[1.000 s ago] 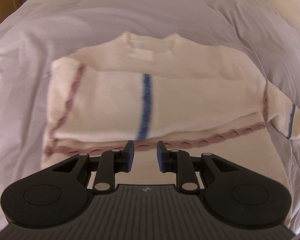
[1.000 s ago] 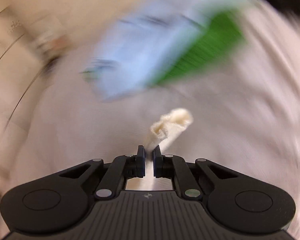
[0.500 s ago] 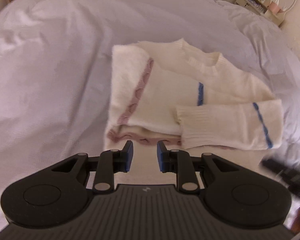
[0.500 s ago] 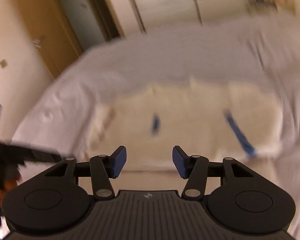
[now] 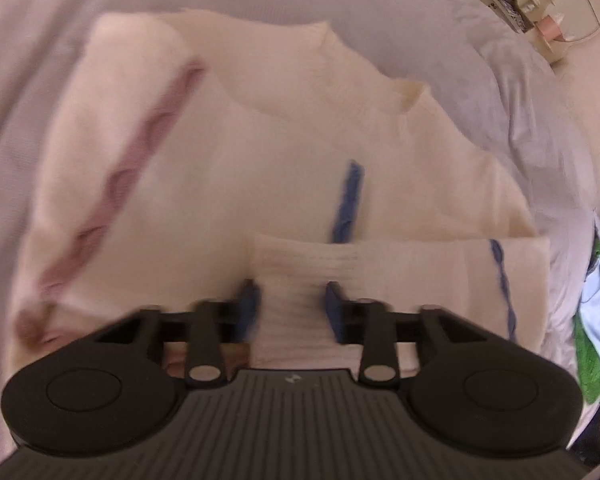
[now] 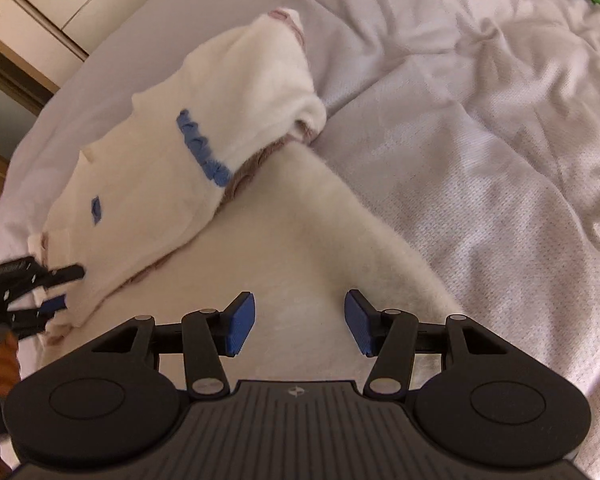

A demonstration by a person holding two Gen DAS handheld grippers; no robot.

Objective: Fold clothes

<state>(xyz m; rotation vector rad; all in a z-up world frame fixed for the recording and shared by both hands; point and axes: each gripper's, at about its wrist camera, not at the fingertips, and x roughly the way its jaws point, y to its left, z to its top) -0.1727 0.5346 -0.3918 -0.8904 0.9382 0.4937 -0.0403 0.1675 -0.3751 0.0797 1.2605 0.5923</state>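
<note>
The cream sweater lies on the bed, both sleeves folded across its chest and the lower body spread toward the person. The left tongs stand open astride the ribbed cuff of the top sleeve, with nothing pinched yet; this view is blurred, so I cannot tell whether the pads touch the knit. The right tongs hang open over the plain hem panel, gripping nothing. The risk lies in the left grasp: if it closes on the cuff alone and lifts, the sleeve would likely peel back off the chest and undo that fold. If it bites too deep, it may catch several layers or the sheet and drag the whole stack askew. The fluffy knit looks slippery and thick, so a shallow pinch could slide off. The right tongs, set over the middle of the panel rather than an edge, may bunch the fabric instead of lifting a clean fold line.
</note>
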